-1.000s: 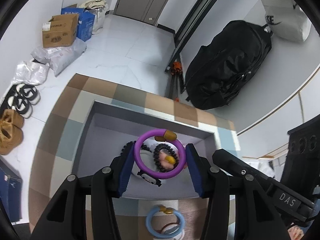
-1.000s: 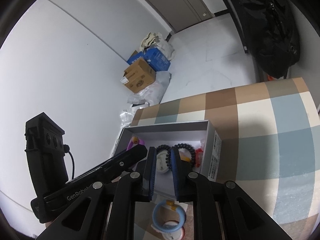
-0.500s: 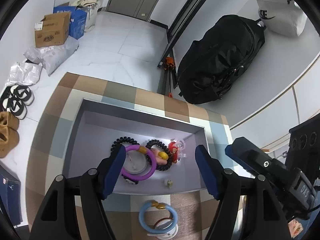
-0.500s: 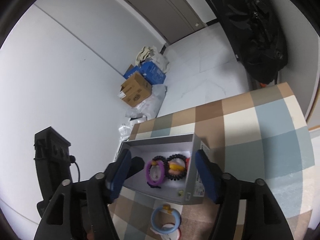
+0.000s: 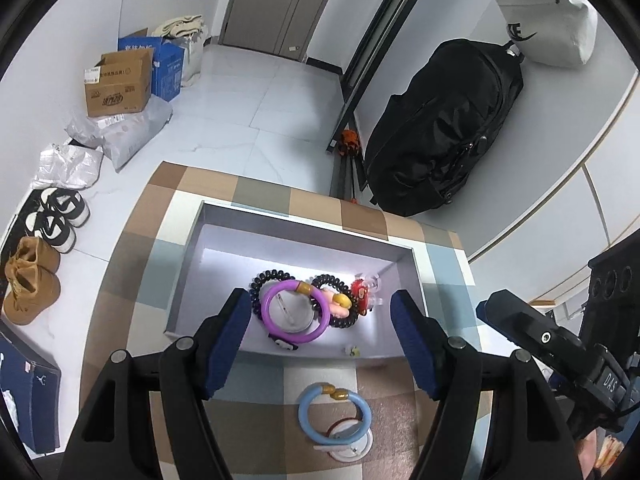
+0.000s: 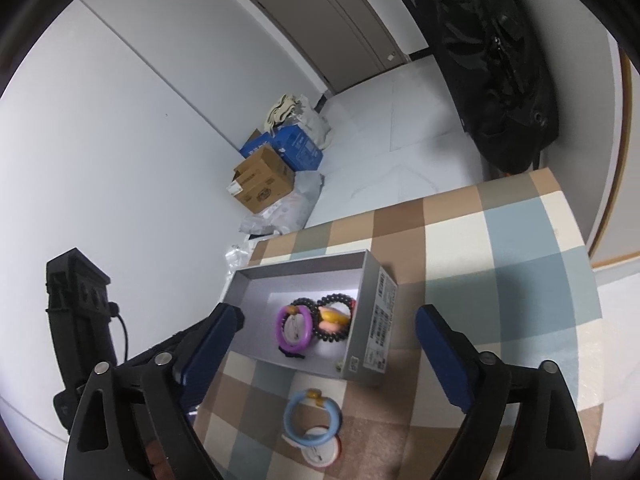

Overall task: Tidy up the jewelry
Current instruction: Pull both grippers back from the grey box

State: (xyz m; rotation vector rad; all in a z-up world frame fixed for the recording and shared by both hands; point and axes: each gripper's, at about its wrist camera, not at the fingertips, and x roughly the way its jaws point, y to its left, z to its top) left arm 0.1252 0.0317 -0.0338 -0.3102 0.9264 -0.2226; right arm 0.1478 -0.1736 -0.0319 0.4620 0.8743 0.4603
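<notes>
A grey box (image 5: 192, 256) (image 6: 372, 320) sits on the checked table. Inside it lie a purple bracelet (image 5: 294, 312) (image 6: 294, 330), two black bead bracelets (image 5: 272, 276) (image 6: 334, 316), a yellow and pink piece (image 5: 340, 304) and a red charm (image 5: 362, 290). A light blue bracelet (image 5: 334, 414) (image 6: 312, 416) lies on the table in front of the box, over a white and red disc (image 5: 350, 440) (image 6: 322, 452). My left gripper (image 5: 320, 344) is open and empty above the box's near edge. My right gripper (image 6: 328, 356) is open and empty above the box's near right corner.
The checked tablecloth (image 6: 500, 240) covers the table, whose far edge drops to a white tiled floor. A black bag (image 5: 444, 128), cardboard boxes (image 5: 120, 84) and shoes (image 5: 52, 216) are on the floor. The other gripper's body (image 5: 560, 340) shows at the right.
My left gripper opened and let the purple bracelet drop into the box, then rose. My right gripper went from shut to open and drew back from the box.
</notes>
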